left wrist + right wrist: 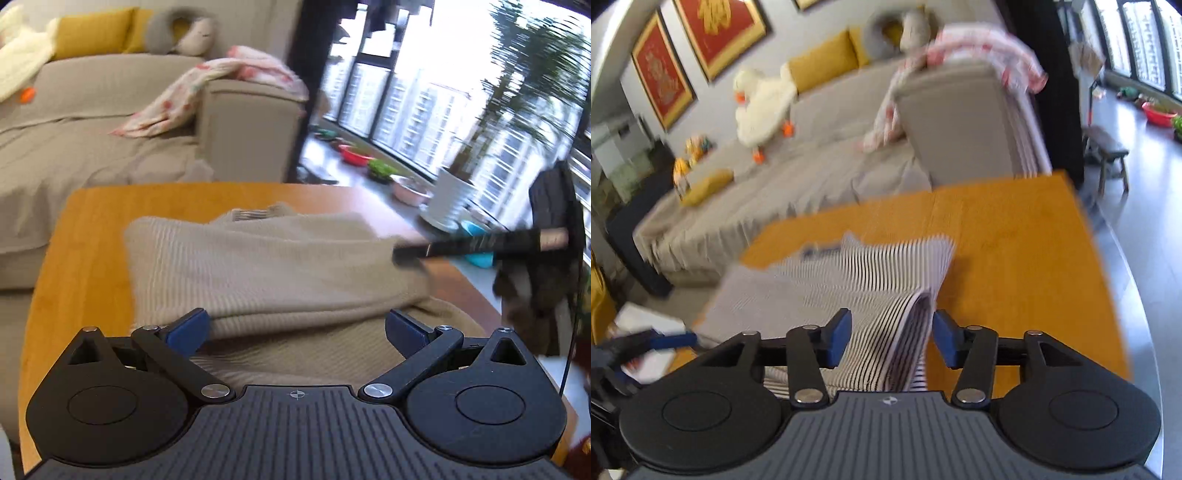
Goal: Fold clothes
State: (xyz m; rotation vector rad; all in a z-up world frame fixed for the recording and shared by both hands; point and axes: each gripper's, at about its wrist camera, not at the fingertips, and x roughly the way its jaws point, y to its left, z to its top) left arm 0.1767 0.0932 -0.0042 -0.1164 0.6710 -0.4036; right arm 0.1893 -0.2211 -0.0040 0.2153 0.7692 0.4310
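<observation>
Nearby, sofa (827, 162) behind table (1015, 236)

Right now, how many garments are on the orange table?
2. A beige ribbed sweater lies ahead of the left tongs; a striped top lies between the open right tongs. Others may be hidden.

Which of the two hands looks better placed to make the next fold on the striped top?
Probably the right. The right tool sits open around a raised fold of the striped top on the orange table. The left tool, also open, faces the beige sweater instead.
</observation>
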